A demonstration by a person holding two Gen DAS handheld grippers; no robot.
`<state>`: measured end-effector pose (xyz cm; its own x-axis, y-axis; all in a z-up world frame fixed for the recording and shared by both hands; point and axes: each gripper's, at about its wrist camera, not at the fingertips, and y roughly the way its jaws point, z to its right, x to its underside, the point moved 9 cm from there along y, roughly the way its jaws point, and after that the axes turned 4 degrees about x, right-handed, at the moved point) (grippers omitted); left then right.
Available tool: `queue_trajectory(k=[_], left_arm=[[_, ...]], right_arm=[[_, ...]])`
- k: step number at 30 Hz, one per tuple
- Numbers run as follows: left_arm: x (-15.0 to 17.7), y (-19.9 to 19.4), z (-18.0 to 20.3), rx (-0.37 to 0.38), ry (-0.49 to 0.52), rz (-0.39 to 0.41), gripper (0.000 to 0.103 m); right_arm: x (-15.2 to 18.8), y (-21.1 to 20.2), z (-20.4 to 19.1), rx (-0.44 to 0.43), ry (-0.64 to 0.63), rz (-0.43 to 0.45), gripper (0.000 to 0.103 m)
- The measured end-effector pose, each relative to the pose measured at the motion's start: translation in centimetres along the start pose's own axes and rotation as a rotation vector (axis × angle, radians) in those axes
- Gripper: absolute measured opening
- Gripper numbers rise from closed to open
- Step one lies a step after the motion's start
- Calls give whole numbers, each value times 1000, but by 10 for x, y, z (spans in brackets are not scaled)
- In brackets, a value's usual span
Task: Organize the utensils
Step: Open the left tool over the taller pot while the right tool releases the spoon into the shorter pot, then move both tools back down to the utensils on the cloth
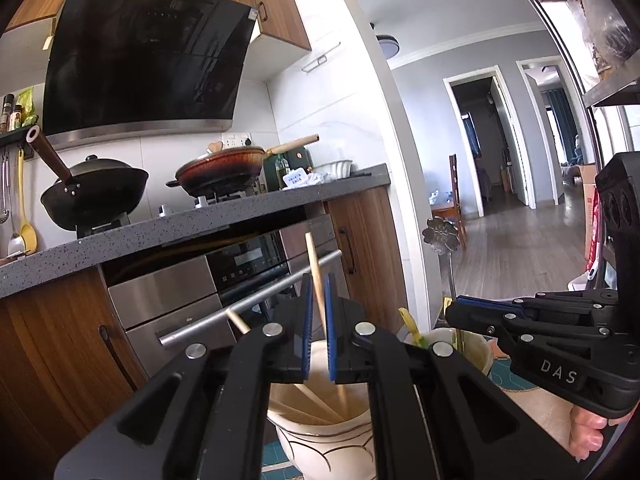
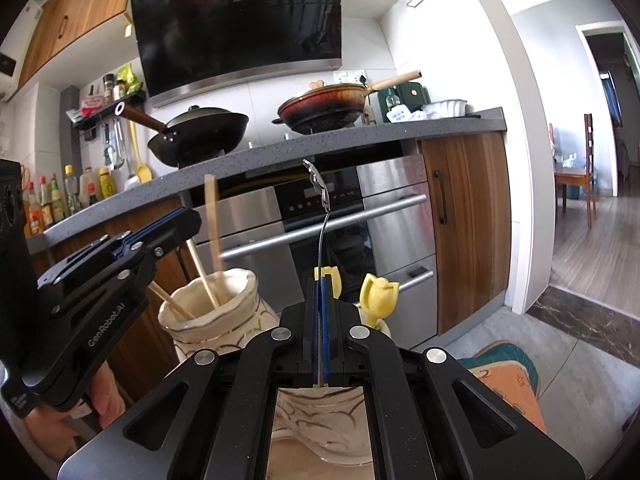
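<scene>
My left gripper (image 1: 318, 278) is shut on a wooden chopstick (image 1: 314, 264) that stands nearly upright, its lower end inside a cream ceramic jar (image 1: 320, 436). A second chopstick (image 1: 238, 320) leans out of that jar. To the right, my right gripper (image 2: 322, 280) is shut on the thin stem of a metal utensil (image 2: 322, 224) with a clover-shaped top (image 1: 440, 236). It hangs over a second cream jar (image 2: 320, 416) holding yellow tulip-topped utensils (image 2: 378, 296). The right wrist view also shows the left gripper (image 2: 188, 216) and the chopstick jar (image 2: 216, 312).
Behind the jars are a steel oven with a bar handle (image 2: 320, 228) and wooden cabinet doors (image 2: 468, 224). The grey counter (image 1: 160, 232) above carries a black wok (image 1: 96, 196) and a brown pan (image 1: 224, 172). A patterned mat (image 2: 508, 368) lies under the jars. A doorway opens on the right.
</scene>
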<state>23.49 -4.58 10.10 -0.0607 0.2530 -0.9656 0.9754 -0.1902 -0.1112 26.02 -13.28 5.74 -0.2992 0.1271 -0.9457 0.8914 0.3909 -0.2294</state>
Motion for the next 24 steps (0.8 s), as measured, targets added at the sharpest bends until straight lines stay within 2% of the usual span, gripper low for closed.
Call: queue_trajectory(k=[3,5,7,12,14,16,19,21,24], left_arm=[[0,0,0,3,4,-4,9],[-1,-5,0,5,-2,8,25],[-2,-9,1,4,-1,19,35],[-5,-15,2,-4,13,26,38],[-6,-17,0,-6,6,25,42],[-6,-20,-3,-7,-11,22,46],[-5,-26,-8,-4,-45,13,52],[-3,-34,-12,-14,-60,2,53],[2,-49,-16,-22,-77,-12,66]], right_arm=[[0,-1,-1,-4,-3,2,2],[2,0,0,-7,1,-9,2],[3,1,1,-1,7,-19,3],[2,0,4,6,18,-23,4],[2,-2,5,11,21,-24,11],[3,-4,7,7,31,-27,25],[4,-12,9,15,44,-27,39],[4,-19,10,26,43,-28,44],[7,-29,10,33,45,-48,55]])
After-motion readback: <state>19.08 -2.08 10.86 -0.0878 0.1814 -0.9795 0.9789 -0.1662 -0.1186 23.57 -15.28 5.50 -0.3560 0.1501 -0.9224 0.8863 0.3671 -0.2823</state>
